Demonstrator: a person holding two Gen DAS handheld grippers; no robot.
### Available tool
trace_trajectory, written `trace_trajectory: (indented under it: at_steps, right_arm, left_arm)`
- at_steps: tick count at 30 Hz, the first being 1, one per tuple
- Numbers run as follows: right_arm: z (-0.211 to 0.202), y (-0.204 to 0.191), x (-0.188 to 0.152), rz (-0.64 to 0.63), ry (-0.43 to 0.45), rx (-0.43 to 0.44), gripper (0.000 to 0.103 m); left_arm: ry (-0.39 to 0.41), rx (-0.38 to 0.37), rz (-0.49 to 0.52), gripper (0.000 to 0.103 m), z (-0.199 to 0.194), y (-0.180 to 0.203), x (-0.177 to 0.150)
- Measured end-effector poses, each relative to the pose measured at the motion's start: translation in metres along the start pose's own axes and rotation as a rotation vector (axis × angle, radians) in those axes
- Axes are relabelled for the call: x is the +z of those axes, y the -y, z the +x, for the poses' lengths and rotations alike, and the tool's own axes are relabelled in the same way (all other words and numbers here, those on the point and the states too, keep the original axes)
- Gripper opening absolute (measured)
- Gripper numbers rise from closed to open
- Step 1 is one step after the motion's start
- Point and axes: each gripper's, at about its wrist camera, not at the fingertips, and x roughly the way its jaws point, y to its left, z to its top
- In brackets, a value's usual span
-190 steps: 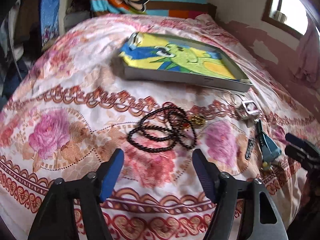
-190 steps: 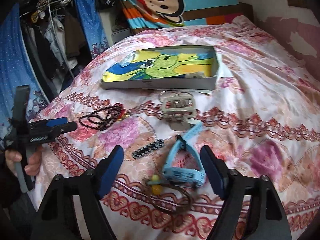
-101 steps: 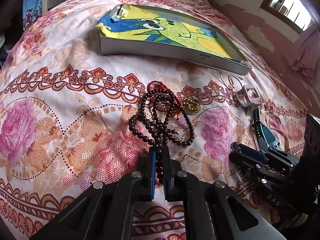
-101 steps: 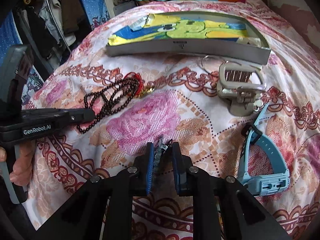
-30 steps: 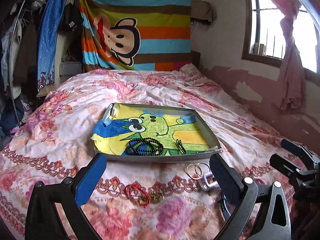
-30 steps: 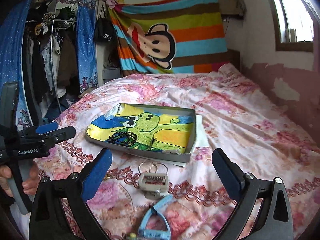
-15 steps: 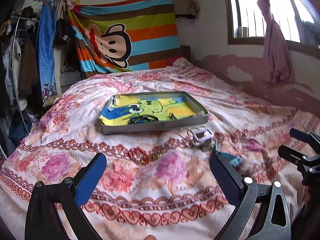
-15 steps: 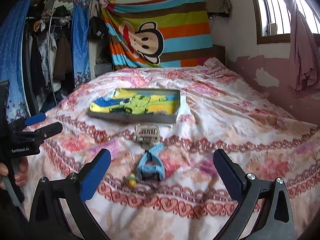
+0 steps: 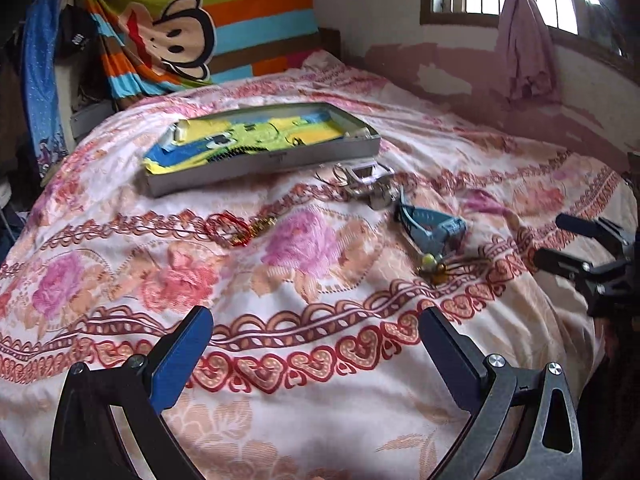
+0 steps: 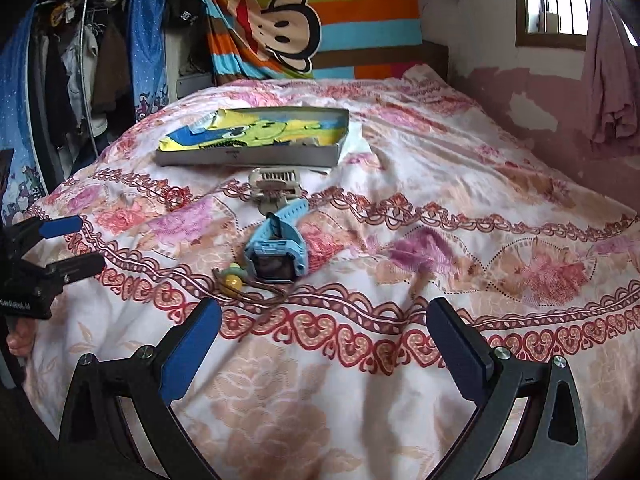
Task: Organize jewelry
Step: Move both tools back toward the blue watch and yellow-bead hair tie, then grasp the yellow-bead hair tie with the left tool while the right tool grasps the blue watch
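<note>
Across the upper middle of the left wrist view lies the grey tray [image 9: 264, 160], lined with a yellow, green and blue cartoon sheet, resting on the floral bedspread [image 9: 320, 280]. Dark beads [image 9: 230, 152] show as a thin band inside it near the front wall; a small dark piece lies right of them, too small to name. In the right wrist view the same tray [image 10: 248, 156] sits upper centre-left.

Just below the tray's right end are thin metal rings [image 9: 334, 174] touching a silver clip-like piece [image 9: 368, 182]. Lower right of that lies the blue watch [image 9: 430, 228], and below it a brown cord bracelet with yellow-green beads [image 9: 434, 266], just beside the watch. In the centre-left of the frame a red string bracelet with a gold charm [image 9: 236, 228] lies apart from the rest. In the right wrist view the watch [image 10: 274, 250] is in mid frame, screen toward the camera, with the cord bracelet [image 10: 240, 284] at its lower left.

The left gripper [image 9: 316, 344] hovers low over the near edge of the bed, fingers spread wide, nothing between them. The right gripper [image 10: 324, 336] is likewise spread wide and empty, levelled at the bed. Each appears at the other's frame edge, held apart, off the bedspread.
</note>
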Motion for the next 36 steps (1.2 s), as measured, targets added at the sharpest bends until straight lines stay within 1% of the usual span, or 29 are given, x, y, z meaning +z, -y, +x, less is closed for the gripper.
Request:
trace_trajectory:
  at_steps: [4, 9, 14, 15, 16, 19, 20, 21, 23, 25, 28, 31, 33, 35, 36]
  right_arm:
    - [0.014, 0.016, 0.007, 0.027, -0.036, 0.021, 0.100]
    - [0.036, 0.032, 0.011, 0.092, -0.084, 0.058, 0.100]
    - [0.058, 0.034, 0.016, 0.127, -0.118, 0.104, 0.100]
    - [0.061, 0.032, 0.017, 0.123, -0.123, 0.117, 0.100]
    - [0.063, 0.029, 0.018, 0.116, -0.128, 0.130, 0.098]
    - [0.070, 0.020, 0.019, 0.081, -0.141, 0.160, 0.091]
    - [0.071, 0.018, 0.019, 0.073, -0.145, 0.170, 0.088]
    - [0.073, 0.017, 0.020, 0.065, -0.150, 0.179, 0.086]
    - [0.076, 0.017, 0.021, 0.058, -0.160, 0.201, 0.078]
    - [0.078, 0.020, 0.021, 0.066, -0.170, 0.213, 0.074]
    - [0.082, 0.027, 0.022, 0.091, -0.181, 0.231, 0.064]
    - [0.087, 0.031, 0.021, 0.103, -0.193, 0.243, 0.059]
    - [0.089, 0.033, 0.021, 0.099, -0.206, 0.258, 0.055]
    - [0.091, 0.033, 0.021, 0.089, -0.211, 0.273, 0.050]
    - [0.092, 0.034, 0.021, 0.081, -0.215, 0.279, 0.049]
  left_arm:
    - [-0.038, -0.041, 0.018, 0.103, 0.012, 0.004, 0.002]
    - [-0.078, -0.067, -0.006, 0.103, 0.029, 0.000, 0.011]
    - [-0.117, -0.098, -0.076, 0.094, 0.046, -0.012, 0.018]
    - [-0.121, -0.104, -0.088, 0.091, 0.048, -0.014, 0.018]
    - [-0.125, -0.115, -0.095, 0.088, 0.050, -0.016, 0.018]
    - [-0.120, -0.160, -0.089, 0.083, 0.049, -0.015, 0.017]
    - [-0.117, -0.183, -0.077, 0.082, 0.048, -0.012, 0.017]
    - [-0.116, -0.209, -0.060, 0.078, 0.048, -0.008, 0.017]
    - [-0.121, -0.244, -0.028, 0.074, 0.048, 0.001, 0.018]
    - [-0.139, -0.281, -0.007, 0.067, 0.050, 0.009, 0.018]
    - [-0.185, -0.341, -0.007, 0.062, 0.057, 0.020, 0.018]
    - [-0.230, -0.419, -0.054, 0.060, 0.063, 0.024, 0.018]
    - [-0.249, -0.471, -0.113, 0.060, 0.066, 0.024, 0.019]
    - [-0.265, -0.507, -0.174, 0.060, 0.069, 0.024, 0.020]
    - [-0.274, -0.525, -0.208, 0.060, 0.071, 0.024, 0.021]
